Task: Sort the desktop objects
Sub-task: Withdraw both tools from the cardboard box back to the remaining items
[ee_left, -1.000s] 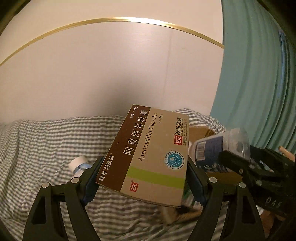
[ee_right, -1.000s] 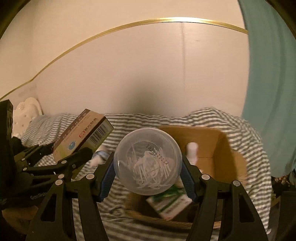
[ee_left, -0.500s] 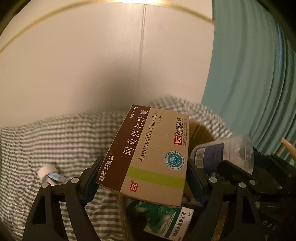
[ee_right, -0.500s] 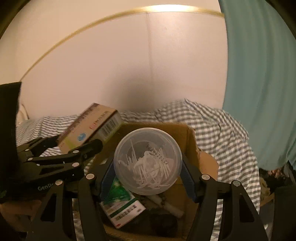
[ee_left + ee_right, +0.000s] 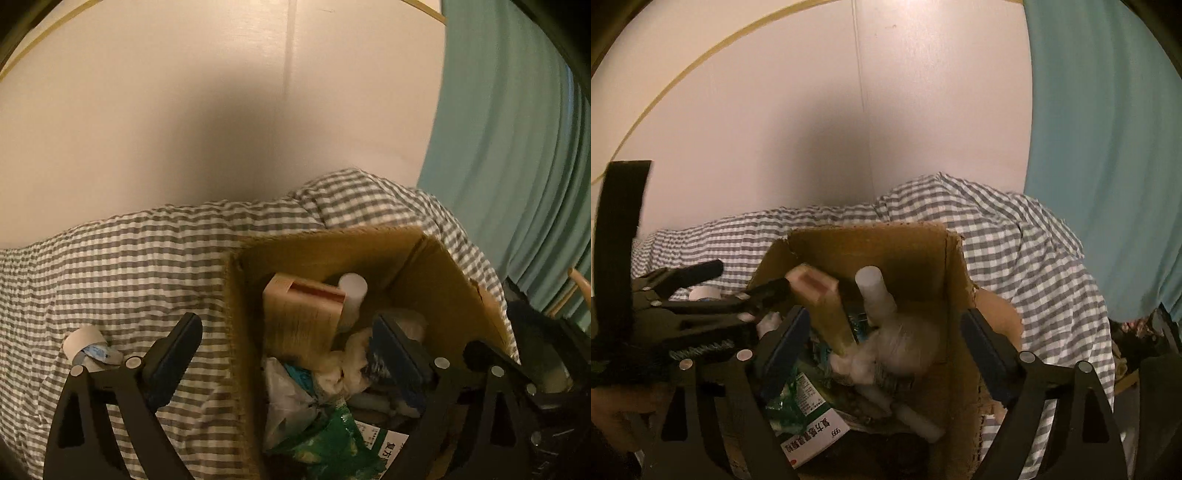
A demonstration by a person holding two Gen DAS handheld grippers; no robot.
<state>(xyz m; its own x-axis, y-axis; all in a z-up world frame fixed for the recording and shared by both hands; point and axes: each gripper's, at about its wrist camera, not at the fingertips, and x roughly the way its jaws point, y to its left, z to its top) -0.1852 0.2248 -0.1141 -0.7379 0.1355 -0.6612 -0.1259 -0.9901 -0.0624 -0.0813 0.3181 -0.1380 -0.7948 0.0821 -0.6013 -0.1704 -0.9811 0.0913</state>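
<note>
checked cloth under everything, and both tools hang over the cardboard box [image 5: 436, 273]. left gripper [image 5: 291, 354] jaws opening, nothing pinched; the medicine carton [image 5: 303, 317] stands on end just ahead between them. right gripper [image 5: 882, 343] opening too, its clear tub [image 5: 905, 347] tumbling in.

A brown medicine carton [image 5: 303, 317] stands tilted on end inside the open cardboard box [image 5: 436, 273], blurred. Just beside it in the box lie a clear round tub [image 5: 905, 343], a white bottle [image 5: 873, 291] and a green sachet pack [image 5: 332, 443].
</note>
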